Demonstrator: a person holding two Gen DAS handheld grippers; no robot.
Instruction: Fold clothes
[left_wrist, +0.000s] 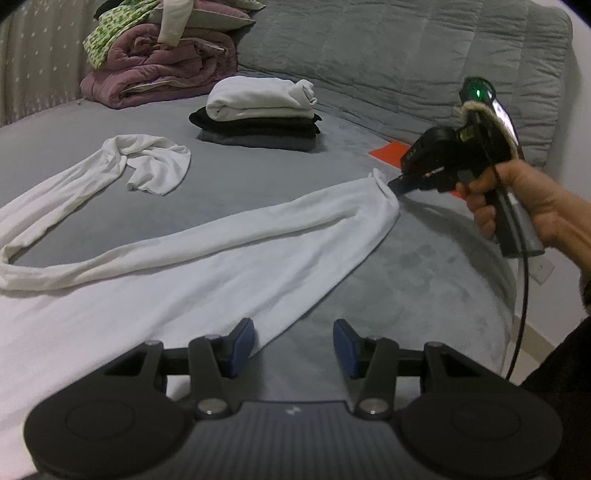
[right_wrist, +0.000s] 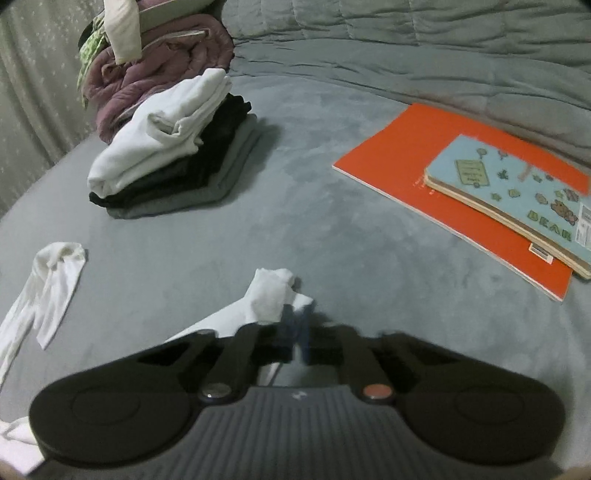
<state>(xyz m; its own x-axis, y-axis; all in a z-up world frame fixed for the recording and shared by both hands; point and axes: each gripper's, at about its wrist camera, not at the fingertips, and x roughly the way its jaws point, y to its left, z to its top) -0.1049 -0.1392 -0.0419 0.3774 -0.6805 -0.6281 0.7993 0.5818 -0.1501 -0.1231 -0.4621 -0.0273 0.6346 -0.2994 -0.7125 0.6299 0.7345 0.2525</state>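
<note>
White shirt (left_wrist: 207, 273) spread on grey bed (left_wrist: 424, 280), right hand-held gripper (right_wrist: 295, 325) pinching sleeve cuff (right_wrist: 271, 291), left hand-held gripper (left_wrist: 293, 347) spread, empty, at hem, folded pile (left_wrist: 258, 110) behind.

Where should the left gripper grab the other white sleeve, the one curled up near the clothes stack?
Probably at the cuff end of the curled sleeve, coming from the near side. It is a bunched free end, raised off the bed, so fingers can pinch it.

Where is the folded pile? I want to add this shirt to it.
In the left wrist view, the folded pile sits far centre on the bed, just right of the mauve quilt.
</note>
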